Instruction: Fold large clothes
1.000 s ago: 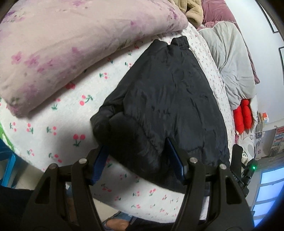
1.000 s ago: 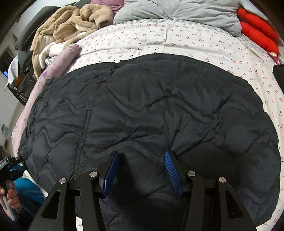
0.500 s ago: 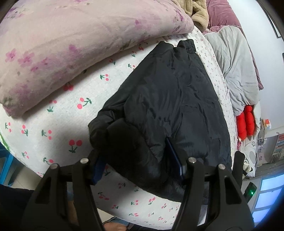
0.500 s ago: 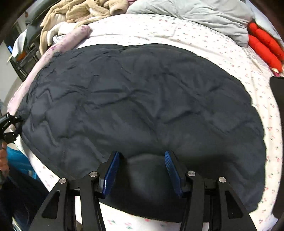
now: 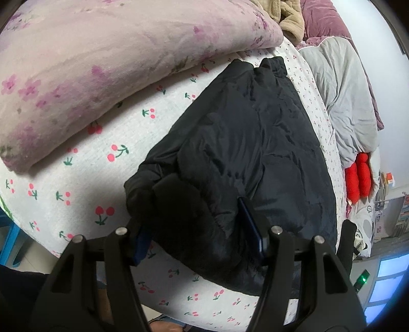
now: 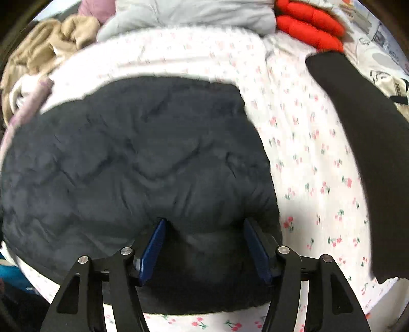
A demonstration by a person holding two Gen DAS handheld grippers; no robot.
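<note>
Puffy black quilted jacket, creased

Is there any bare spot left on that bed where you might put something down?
Yes, two. One strip of cherry-print sheet runs between the black jacket and the pink quilt. Another lies right of the jacket, up to the black sleeve. The far side is crowded: grey duvet, beige clothes, red cushions.

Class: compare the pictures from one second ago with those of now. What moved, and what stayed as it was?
The right gripper swung rightward, so the black jacket sits further left and more cherry-print sheet shows. The left gripper edged deeper over the jacket's corner. Both stayed open; the jacket lies unfolded as before.
</note>
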